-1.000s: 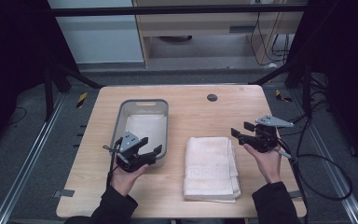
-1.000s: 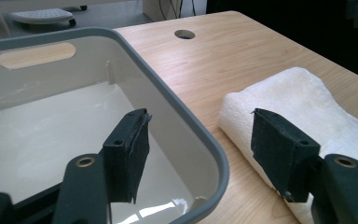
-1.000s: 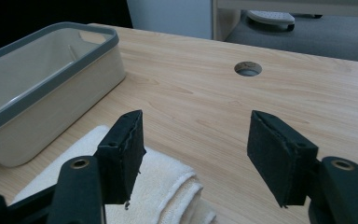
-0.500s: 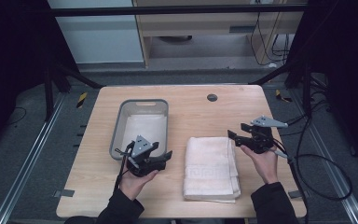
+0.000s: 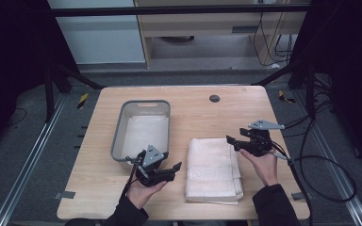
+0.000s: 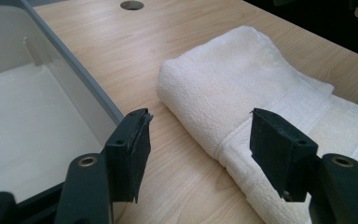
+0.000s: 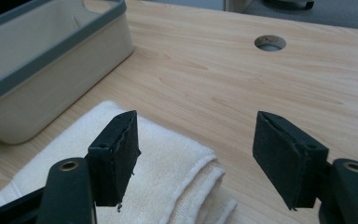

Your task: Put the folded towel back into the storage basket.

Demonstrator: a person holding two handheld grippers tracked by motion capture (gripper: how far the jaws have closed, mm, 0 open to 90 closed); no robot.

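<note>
A folded white towel [image 5: 212, 169] lies on the wooden table, right of a grey bin [image 5: 143, 102]. My left gripper [image 5: 175, 167] is low at the towel's left edge, pointing right, open and holding nothing. In the left gripper view its jaws [image 6: 200, 116] frame the towel [image 6: 242, 79], with the bin [image 6: 74, 70] at the left. My right gripper [image 5: 229, 141] hovers at the towel's far right corner, pointing left. Its jaws have just been opening and nothing is between them. In the right gripper view the gripper [image 7: 196, 116] stands over the towel's corner [image 7: 158, 158].
The bin [image 7: 51, 51] holds a pale lining or cloth at its bottom. A round cable hole [image 5: 214, 98] sits at the table's far middle. Cables trail off the table's right side. Bare wood lies beyond the towel and at the front left.
My left gripper has moved right and toward the front, from beside the bin to the towel's left edge. The right gripper has barely shifted.
</note>
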